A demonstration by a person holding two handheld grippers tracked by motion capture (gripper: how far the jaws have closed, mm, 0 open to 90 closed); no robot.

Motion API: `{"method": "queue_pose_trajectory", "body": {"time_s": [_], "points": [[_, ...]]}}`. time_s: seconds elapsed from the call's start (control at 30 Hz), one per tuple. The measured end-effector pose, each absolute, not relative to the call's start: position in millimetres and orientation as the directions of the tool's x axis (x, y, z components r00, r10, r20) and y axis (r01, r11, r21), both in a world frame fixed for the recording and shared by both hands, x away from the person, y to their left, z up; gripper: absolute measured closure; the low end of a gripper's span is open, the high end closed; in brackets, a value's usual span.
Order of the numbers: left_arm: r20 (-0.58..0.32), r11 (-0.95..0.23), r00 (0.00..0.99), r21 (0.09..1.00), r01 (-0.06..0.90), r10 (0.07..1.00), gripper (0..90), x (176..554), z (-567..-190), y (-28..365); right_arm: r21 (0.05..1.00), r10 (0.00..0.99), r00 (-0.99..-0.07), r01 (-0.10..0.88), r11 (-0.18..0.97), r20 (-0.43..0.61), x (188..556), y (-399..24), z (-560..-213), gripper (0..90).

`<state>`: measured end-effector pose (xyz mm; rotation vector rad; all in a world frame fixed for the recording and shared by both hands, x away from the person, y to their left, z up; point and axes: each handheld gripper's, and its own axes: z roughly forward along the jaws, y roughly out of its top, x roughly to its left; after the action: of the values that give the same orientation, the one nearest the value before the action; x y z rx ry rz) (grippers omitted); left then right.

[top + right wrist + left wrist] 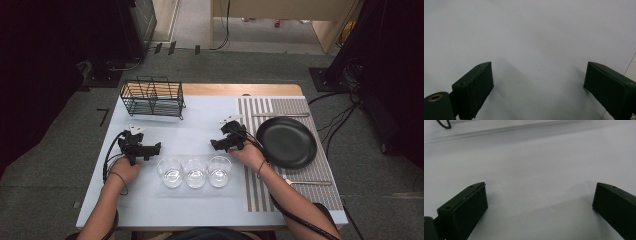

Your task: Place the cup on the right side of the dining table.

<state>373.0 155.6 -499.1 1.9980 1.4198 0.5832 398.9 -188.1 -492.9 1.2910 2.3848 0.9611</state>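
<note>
Both grippers, left (156, 146) and right (214, 145), gape empty; at six o'clock, three glasses (195, 172) crowd together, risking knocks.

Even overhead light brightens the pale table (200, 210) in the high view, while the room's far corners sink into black. The glasses (195, 172) catch small glints. Both gripper views are soft and grey, with faint shadows beside the jaws.
</note>
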Motion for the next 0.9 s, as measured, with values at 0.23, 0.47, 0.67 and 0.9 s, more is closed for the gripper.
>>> {"method": "queue_pose_trajectory", "body": {"time_s": [0.23,0.47,0.67,0.9], "points": [[0.005,-0.237,0.327,0.698,0.675,0.945,0.0,373.0,-499.0,155.6,0.652,0.808,-0.583,0.644,0.4,0.08,398.2,-188.4,-490.4,8.7],[0.005,-0.238,0.327,0.699,0.674,0.945,0.0,372.9,-499.1,155.6,0.646,0.796,-0.6,0.639,0.416,0.081,396.8,-187.3,-487.6,8.8],[0.005,-0.238,0.327,0.699,0.675,0.945,0.0,372.9,-499.1,155.6,0.648,0.788,-0.609,0.635,0.421,0.085,395.8,-186.9,-486.1,8.9],[0.005,-0.237,0.327,0.699,0.675,0.945,0.0,373.0,-499.1,155.5,0.648,0.781,-0.619,0.63,0.428,0.085,392.8,-189.2,-482.3,8.9]]}}
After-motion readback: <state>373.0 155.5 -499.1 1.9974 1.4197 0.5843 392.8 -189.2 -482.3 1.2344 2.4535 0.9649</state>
